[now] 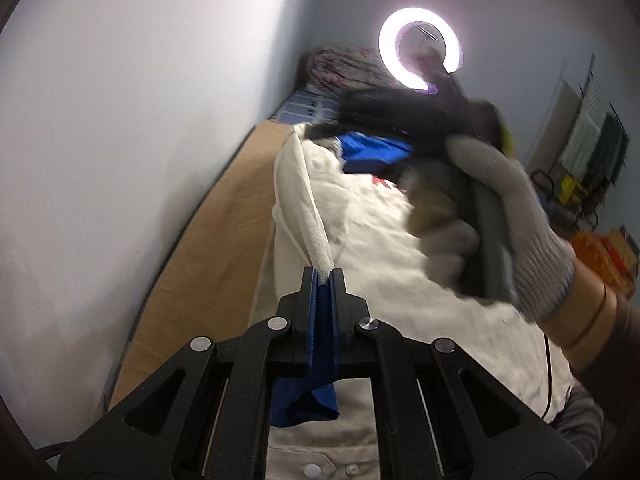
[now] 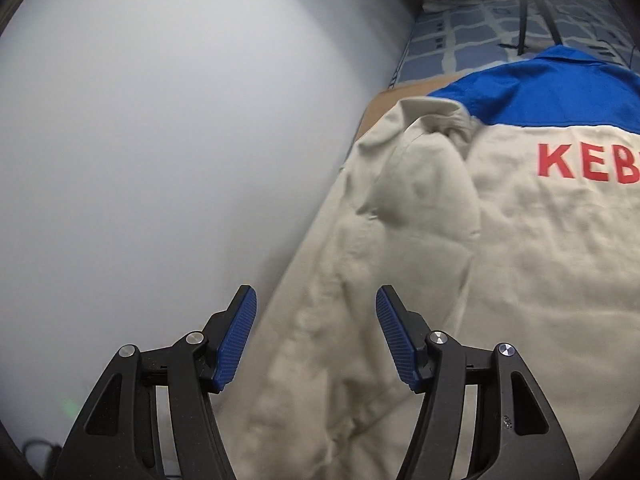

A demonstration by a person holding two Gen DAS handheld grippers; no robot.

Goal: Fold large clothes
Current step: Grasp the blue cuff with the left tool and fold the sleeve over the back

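My left wrist view: a ring light (image 1: 420,50) glares white ahead, blooming over the wall (image 1: 140,120); the gloved hand (image 1: 492,224) is motion-blurred. My right wrist view: even, dim, soft. Both bend at their dark, vignetted fisheye edges.
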